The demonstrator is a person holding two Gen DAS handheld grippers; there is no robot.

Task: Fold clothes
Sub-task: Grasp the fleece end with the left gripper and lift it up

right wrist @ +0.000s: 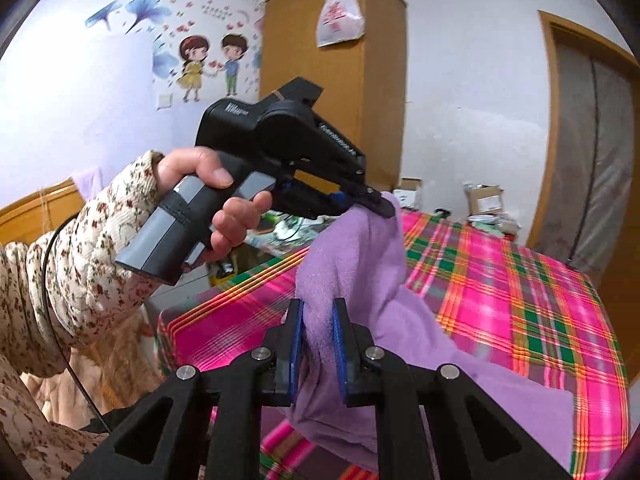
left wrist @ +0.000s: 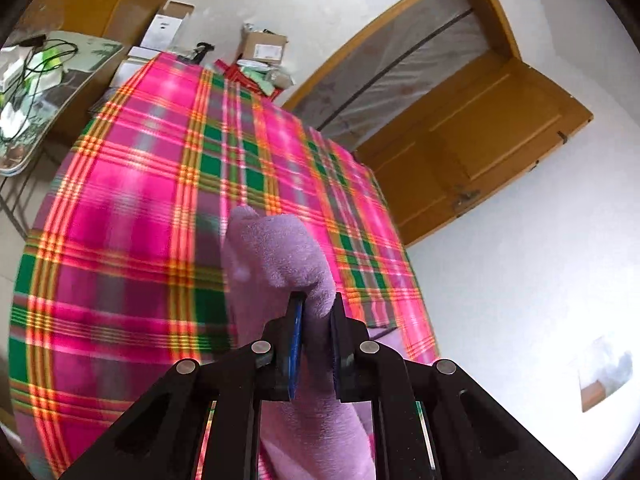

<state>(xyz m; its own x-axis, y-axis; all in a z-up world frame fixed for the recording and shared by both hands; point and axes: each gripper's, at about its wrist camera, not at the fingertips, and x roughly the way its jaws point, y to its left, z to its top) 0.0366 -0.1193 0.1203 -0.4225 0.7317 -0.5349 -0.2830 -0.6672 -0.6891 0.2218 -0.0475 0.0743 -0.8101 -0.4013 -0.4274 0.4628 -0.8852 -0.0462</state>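
A lilac fleece garment (right wrist: pixel 352 272) hangs lifted above the pink plaid bed cover (right wrist: pixel 520 304). My right gripper (right wrist: pixel 318 308) is shut on a bunched fold of it, blue pads pressing the cloth from both sides. My left gripper (right wrist: pixel 380 204), seen from the side in the right wrist view, pinches the garment's upper edge; a hand in a floral sleeve (right wrist: pixel 100 248) holds it. In the left wrist view the left gripper (left wrist: pixel 318 304) is shut on the garment (left wrist: pixel 280 252), which bulges up past the fingertips. The rest of the cloth trails down onto the bed.
The bed cover (left wrist: pixel 140 200) fills the left wrist view. Cardboard boxes (left wrist: pixel 262 46) and clutter lie past its far end. A glass-topped table (left wrist: pixel 48 92) with cables stands at left. An open wooden door (left wrist: pixel 480 140) is at right, a tall wardrobe (right wrist: pixel 332 64) behind.
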